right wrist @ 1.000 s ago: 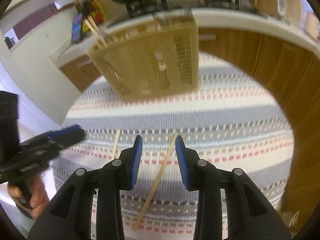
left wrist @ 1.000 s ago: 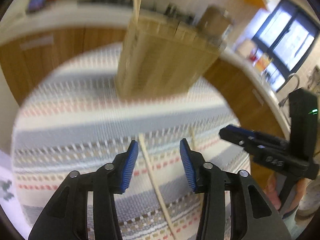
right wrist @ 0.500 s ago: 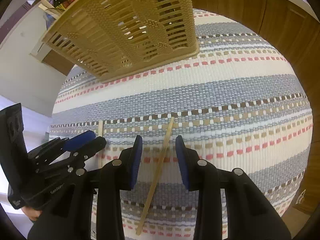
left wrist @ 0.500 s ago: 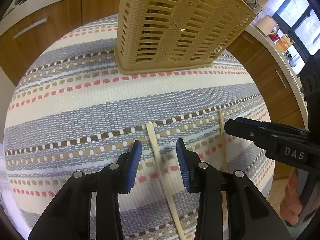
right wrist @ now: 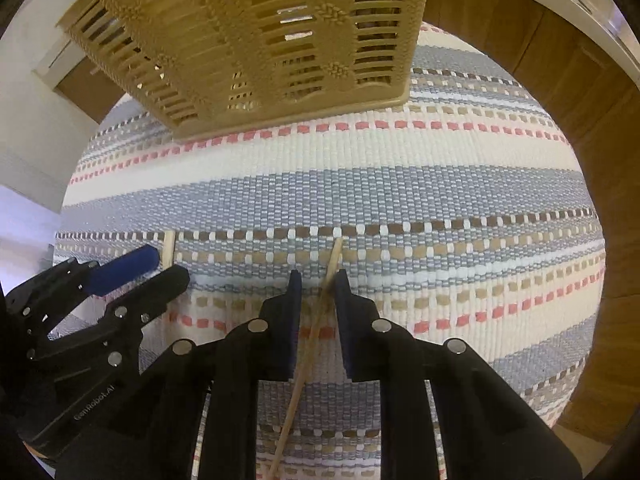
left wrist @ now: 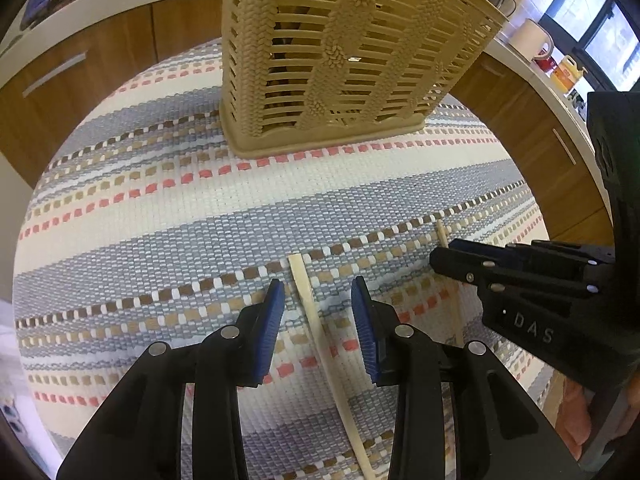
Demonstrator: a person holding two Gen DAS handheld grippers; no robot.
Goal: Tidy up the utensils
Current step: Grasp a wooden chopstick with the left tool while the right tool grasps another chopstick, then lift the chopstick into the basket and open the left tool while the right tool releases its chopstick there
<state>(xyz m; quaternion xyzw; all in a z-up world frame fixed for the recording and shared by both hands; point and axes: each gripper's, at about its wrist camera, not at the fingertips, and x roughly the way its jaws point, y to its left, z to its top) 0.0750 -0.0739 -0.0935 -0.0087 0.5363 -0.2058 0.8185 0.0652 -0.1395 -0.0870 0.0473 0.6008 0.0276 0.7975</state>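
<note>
Since a second ago you have brought both grippers down close to the striped mat point(left wrist: 120, 208), and your right gripper point(right wrist: 318, 280) has narrowed its jaws — a pickup is imminent. The right chopstick point(right wrist: 320, 308) lies between those nearly clenched jaws, not yet gripped; the left chopstick point(left wrist: 310, 312) lies between your left gripper's point(left wrist: 318, 290) spread jaws — basket point(left wrist: 340, 60) beyond.
</note>
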